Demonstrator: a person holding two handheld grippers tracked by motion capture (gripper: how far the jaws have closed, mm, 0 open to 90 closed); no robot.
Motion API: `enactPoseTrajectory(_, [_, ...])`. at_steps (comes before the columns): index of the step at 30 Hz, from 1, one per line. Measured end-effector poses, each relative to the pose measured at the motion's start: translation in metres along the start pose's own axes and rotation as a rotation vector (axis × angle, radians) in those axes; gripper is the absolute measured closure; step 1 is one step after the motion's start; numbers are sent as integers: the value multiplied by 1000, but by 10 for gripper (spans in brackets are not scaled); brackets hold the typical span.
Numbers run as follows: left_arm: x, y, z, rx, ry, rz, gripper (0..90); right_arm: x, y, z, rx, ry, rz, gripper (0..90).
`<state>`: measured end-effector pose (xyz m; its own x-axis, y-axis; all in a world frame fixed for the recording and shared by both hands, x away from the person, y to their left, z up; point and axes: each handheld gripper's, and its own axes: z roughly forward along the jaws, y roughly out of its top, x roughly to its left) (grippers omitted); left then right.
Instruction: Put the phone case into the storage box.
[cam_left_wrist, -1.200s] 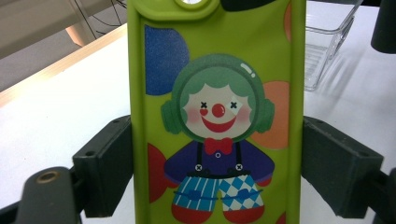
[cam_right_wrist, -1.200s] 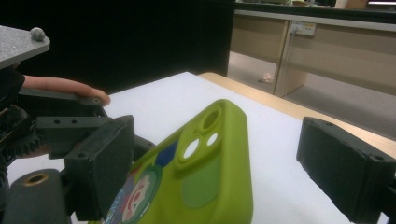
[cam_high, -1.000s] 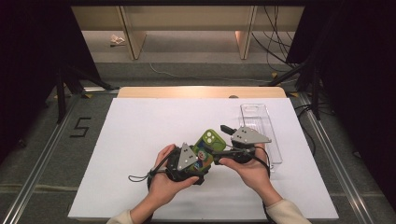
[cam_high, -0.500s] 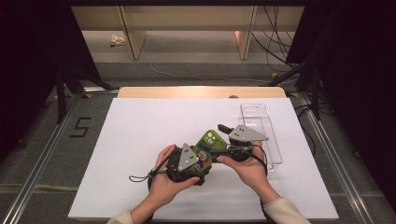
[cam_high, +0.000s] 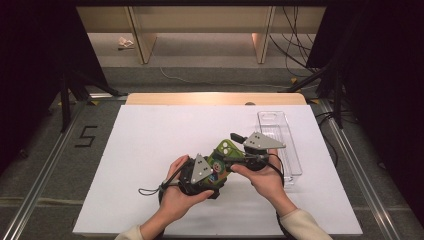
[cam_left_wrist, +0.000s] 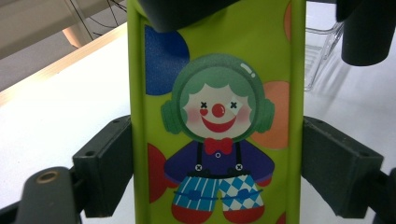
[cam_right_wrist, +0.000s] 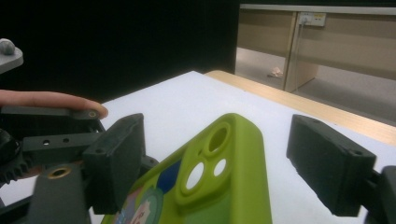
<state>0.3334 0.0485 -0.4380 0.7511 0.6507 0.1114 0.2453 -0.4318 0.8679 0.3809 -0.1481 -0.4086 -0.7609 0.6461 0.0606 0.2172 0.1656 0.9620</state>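
A broad stretch of bare white table (cam_high: 125, 150) is seen at the left, reaching to its left edge. The left gripper (cam_high: 210, 172) is held low over the table's near middle, its pads clamped on the two long edges of the green phone case (cam_high: 222, 152). Just to the right, the right gripper (cam_high: 235, 150) straddles the case's camera end; its jaws have just been closing, yet a gap is left on both sides. A clear tray (cam_high: 280, 142) lies near the right edge.
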Motion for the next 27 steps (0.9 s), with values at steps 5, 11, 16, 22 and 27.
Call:
enactPoseTrajectory(5, [0,0,0,0,2,1,164,0,0,2,6,3,6,286])
enactPoseTrajectory(11, [0,0,1,1,2,2,165,0,-1,4,20,5,11,360])
enactPoseTrajectory(16, [-1,0,0,0,2,1,164,0,-2,5,17,8,19,401])
enactPoseTrajectory(22, [-1,0,1,3,0,4,164,0,-2,5,14,13,26,438])
enactPoseTrajectory(27, [-1,0,1,3,3,6,165,-1,-3,5,9,19,51,498])
